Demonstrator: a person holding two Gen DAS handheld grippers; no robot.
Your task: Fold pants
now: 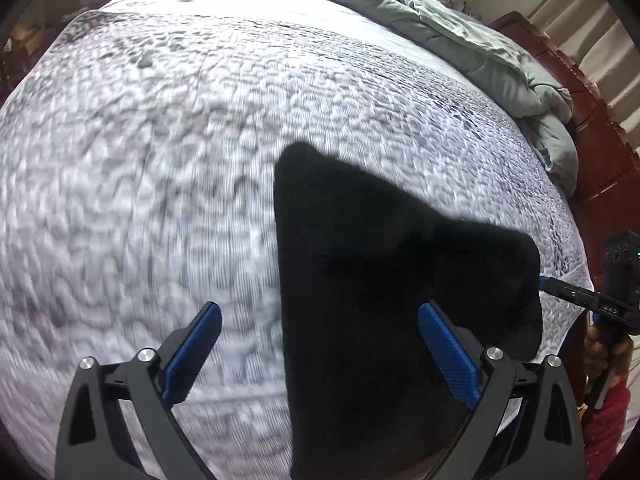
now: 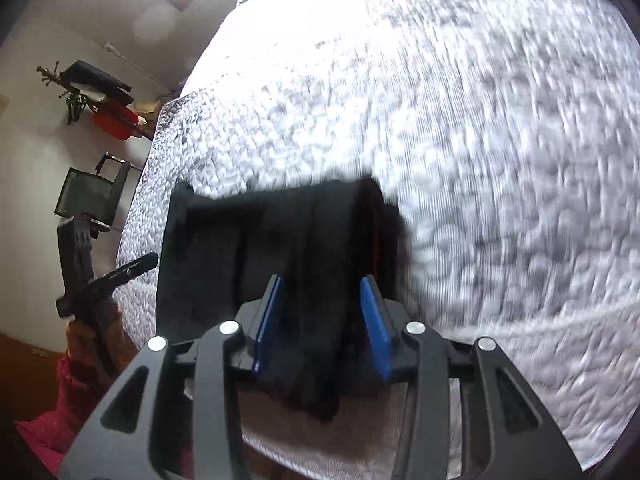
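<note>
On white quilted bed: black pants, folded, lying mostly right of left gripper, whose jaws are standing apart. Right gripper nearer, jaws straddling a bunched fold; actual clamping unclear.
</note>
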